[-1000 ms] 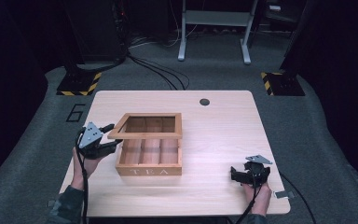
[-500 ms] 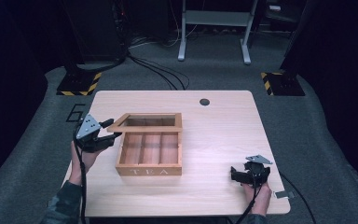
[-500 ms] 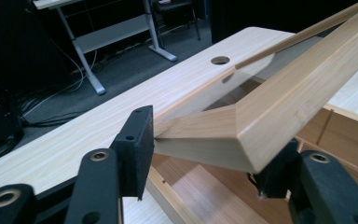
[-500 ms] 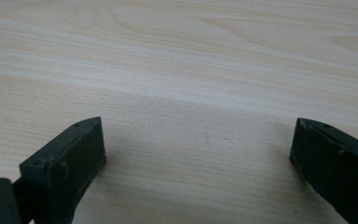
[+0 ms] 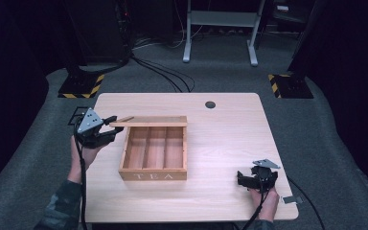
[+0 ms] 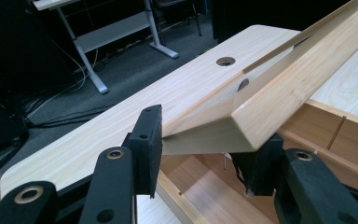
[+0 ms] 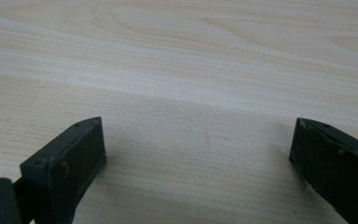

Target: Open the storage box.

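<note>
At the near right corner of the pale wooden table (image 5: pixel 230 139), the right gripper (image 5: pixel 255 178) is held low over bare board, its jaws standing well apart with nothing between them; in the right gripper view only wood grain is seen past the pads. Near the middle of the table, left of centre, stands the wooden tea box (image 5: pixel 154 160), marked TEA on its near wall and divided into three long compartments. At its far left corner the lid (image 5: pixel 148 121) is seen lifted and tilted on its far edge. The left gripper (image 5: pixel 109 130) is clamped on the lid's left corner; its jaws have just been closing, and the pads press on the wood from both sides. Farther off, a round hole (image 5: pixel 210 104) is cut in the tabletop. Beyond lie grey carpet, black cables, striped floor markers and a white metal stand. The room behind is dark and hard to make out; the hinges cannot be made out.
</note>
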### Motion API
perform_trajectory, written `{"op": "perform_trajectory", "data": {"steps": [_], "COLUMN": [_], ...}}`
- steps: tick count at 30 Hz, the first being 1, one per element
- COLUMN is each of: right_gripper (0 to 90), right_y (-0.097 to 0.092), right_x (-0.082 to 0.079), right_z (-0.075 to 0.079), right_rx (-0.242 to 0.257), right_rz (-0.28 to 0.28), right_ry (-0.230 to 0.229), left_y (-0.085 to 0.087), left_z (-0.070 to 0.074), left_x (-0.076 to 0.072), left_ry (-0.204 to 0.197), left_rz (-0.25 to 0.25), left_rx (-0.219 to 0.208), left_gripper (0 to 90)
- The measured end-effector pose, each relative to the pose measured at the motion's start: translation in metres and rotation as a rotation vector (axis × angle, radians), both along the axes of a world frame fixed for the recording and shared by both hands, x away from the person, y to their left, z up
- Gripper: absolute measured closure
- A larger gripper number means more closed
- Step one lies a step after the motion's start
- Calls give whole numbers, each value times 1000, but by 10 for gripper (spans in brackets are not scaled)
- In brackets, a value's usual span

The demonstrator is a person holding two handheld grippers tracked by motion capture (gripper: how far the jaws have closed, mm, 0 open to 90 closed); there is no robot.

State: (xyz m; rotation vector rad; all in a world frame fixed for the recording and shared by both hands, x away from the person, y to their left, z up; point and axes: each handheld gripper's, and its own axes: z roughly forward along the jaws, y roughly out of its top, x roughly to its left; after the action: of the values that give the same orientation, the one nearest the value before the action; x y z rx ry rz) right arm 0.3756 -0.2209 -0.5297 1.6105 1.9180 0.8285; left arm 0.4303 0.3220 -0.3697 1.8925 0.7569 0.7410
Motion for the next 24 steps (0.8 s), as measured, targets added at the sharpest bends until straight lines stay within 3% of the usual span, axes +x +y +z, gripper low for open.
{"op": "perform_trajectory", "data": {"steps": [17,24], "right_gripper": [29,29], "right_y": [0,0], "right_x": [0,0], "right_z": [0,0], "right_rx": [0,0], "right_rz": [-1,-1], "right_ry": [0,0], "left_y": [5,8], "left_z": [31,38], "left_x": [36,50], "left_ry": [72,110], "left_rz": [-41,-71], "left_rx": [20,3], "left_gripper": [592,592]}}
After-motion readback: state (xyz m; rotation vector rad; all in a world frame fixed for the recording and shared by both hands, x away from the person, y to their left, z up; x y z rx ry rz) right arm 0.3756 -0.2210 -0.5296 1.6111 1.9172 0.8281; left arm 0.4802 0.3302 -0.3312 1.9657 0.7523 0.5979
